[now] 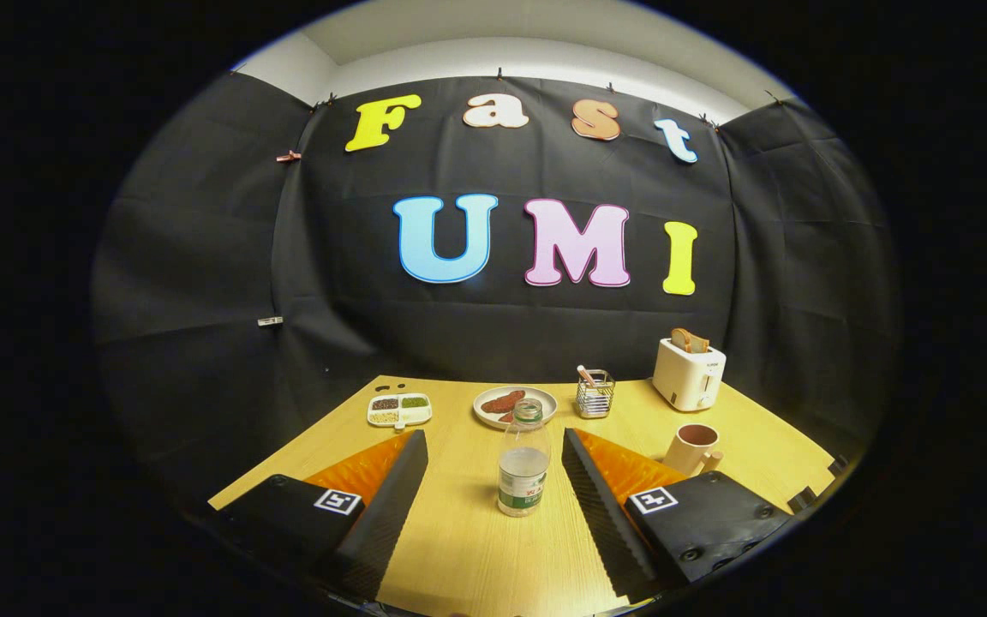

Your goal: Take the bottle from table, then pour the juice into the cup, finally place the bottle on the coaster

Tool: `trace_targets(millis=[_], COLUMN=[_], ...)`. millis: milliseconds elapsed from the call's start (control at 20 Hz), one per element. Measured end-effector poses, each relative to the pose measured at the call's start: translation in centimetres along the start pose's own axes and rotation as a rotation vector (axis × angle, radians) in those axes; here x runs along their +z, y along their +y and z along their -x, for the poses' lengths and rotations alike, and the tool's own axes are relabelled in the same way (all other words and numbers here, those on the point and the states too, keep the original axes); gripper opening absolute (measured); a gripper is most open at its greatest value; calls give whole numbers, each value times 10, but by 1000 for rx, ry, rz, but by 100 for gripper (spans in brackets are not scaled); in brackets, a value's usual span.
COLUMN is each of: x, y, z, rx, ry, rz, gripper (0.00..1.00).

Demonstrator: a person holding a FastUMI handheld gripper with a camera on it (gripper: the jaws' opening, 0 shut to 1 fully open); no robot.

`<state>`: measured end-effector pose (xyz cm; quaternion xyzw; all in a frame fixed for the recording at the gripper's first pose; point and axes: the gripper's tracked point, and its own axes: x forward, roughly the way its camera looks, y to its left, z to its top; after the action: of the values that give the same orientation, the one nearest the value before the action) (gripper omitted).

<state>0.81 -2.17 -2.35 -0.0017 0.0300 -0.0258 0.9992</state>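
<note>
Gripper [493, 454] held low over the table [459, 548], jaws spread wide and clamped on nothing. Bottle [523, 463] upright, between the jaws' tips and a touch ahead of them, clear gaps on both sides, nearer the right one. Cap off by the look of it, a little liquid in the lower part, label band round the base.

Step in hand, judged: the approach to take the bottle. Best done by easing straight forward until the body sits deep between the pads, shifted slightly right to centre it, then closing on the waist above the label, not on the neck. Light and tall, so likely to tip if one finger lands first. Kept upright on the lift, since open at the top.

Cup [692, 447] beyond the right jaw, handle turned toward the gripper, mouth up. Coaster: cannot tell where.

Surface: pale wood-grain tabletop, smooth, glossy under the lamp. Farther ahead, beyond the bottle, a plate [514, 405] with reddish food; left of that a divided dish [399, 410]; right of it a wire holder [595, 394]; then a toaster [689, 374] with bread in its slot. Black cloth wall behind, white ceiling strip above.
</note>
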Motion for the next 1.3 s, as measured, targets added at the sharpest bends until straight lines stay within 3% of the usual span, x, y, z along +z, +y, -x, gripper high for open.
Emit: trace_targets(millis=[600,1300], x=[-27,-71], y=[-19,-26], z=[-29,-67], rx=[-91,-136], ry=[31,76], rz=[-50,-89], gripper=[97,97])
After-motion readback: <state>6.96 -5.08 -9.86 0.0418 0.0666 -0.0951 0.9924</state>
